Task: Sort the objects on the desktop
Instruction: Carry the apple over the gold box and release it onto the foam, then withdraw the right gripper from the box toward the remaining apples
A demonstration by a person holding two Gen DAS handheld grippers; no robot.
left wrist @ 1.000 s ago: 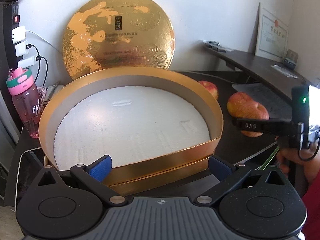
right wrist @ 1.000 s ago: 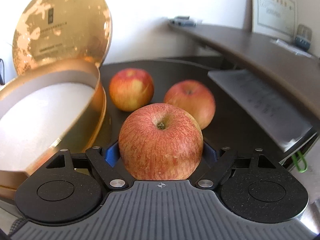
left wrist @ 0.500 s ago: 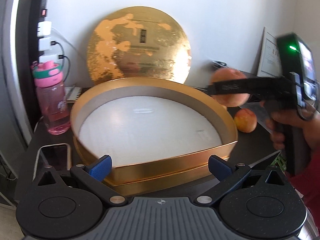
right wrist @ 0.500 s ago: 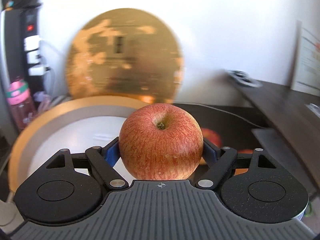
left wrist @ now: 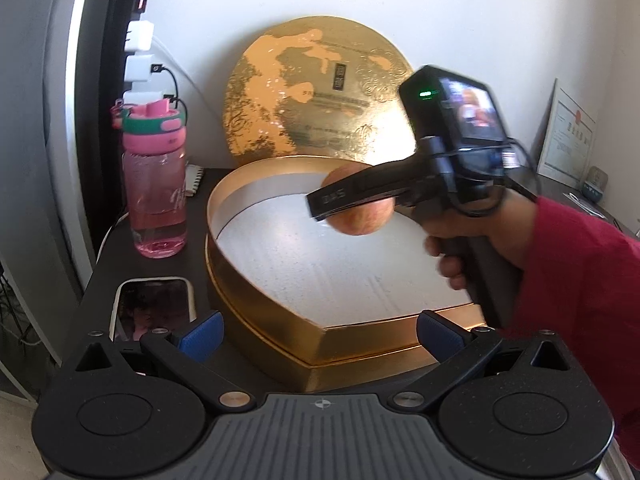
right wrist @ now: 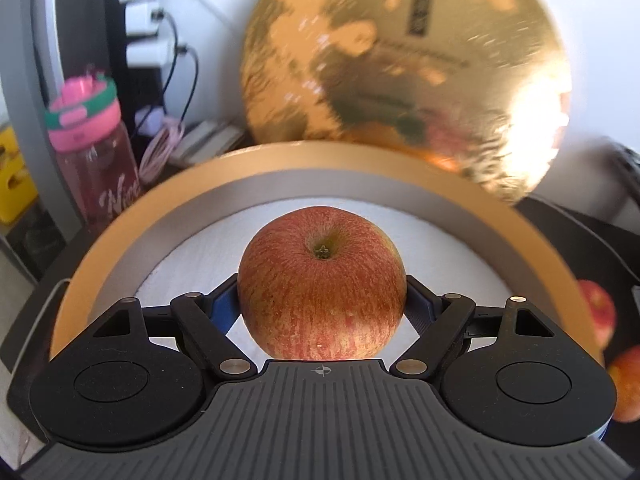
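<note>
Apple [right wrist: 320, 284], clenched in right gripper [right wrist: 320, 304] jaws, has moved from the counter [left wrist: 160, 256] to above the gold box [left wrist: 256, 320]; left gripper [left wrist: 318, 330] jaws remain released.

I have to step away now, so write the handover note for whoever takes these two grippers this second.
Right gripper: shut on an apple, held in the air over the white liner of the open gold box.
Left gripper: open, holding nothing, in front of the box's near rim.
The box lid leans upright against the wall behind the box. A pink bottle and a phone sit left of the box.
Done: nothing lies in the box.
Left: set this apple down, then fetch the two apples on the desk to the right of the box.
</note>
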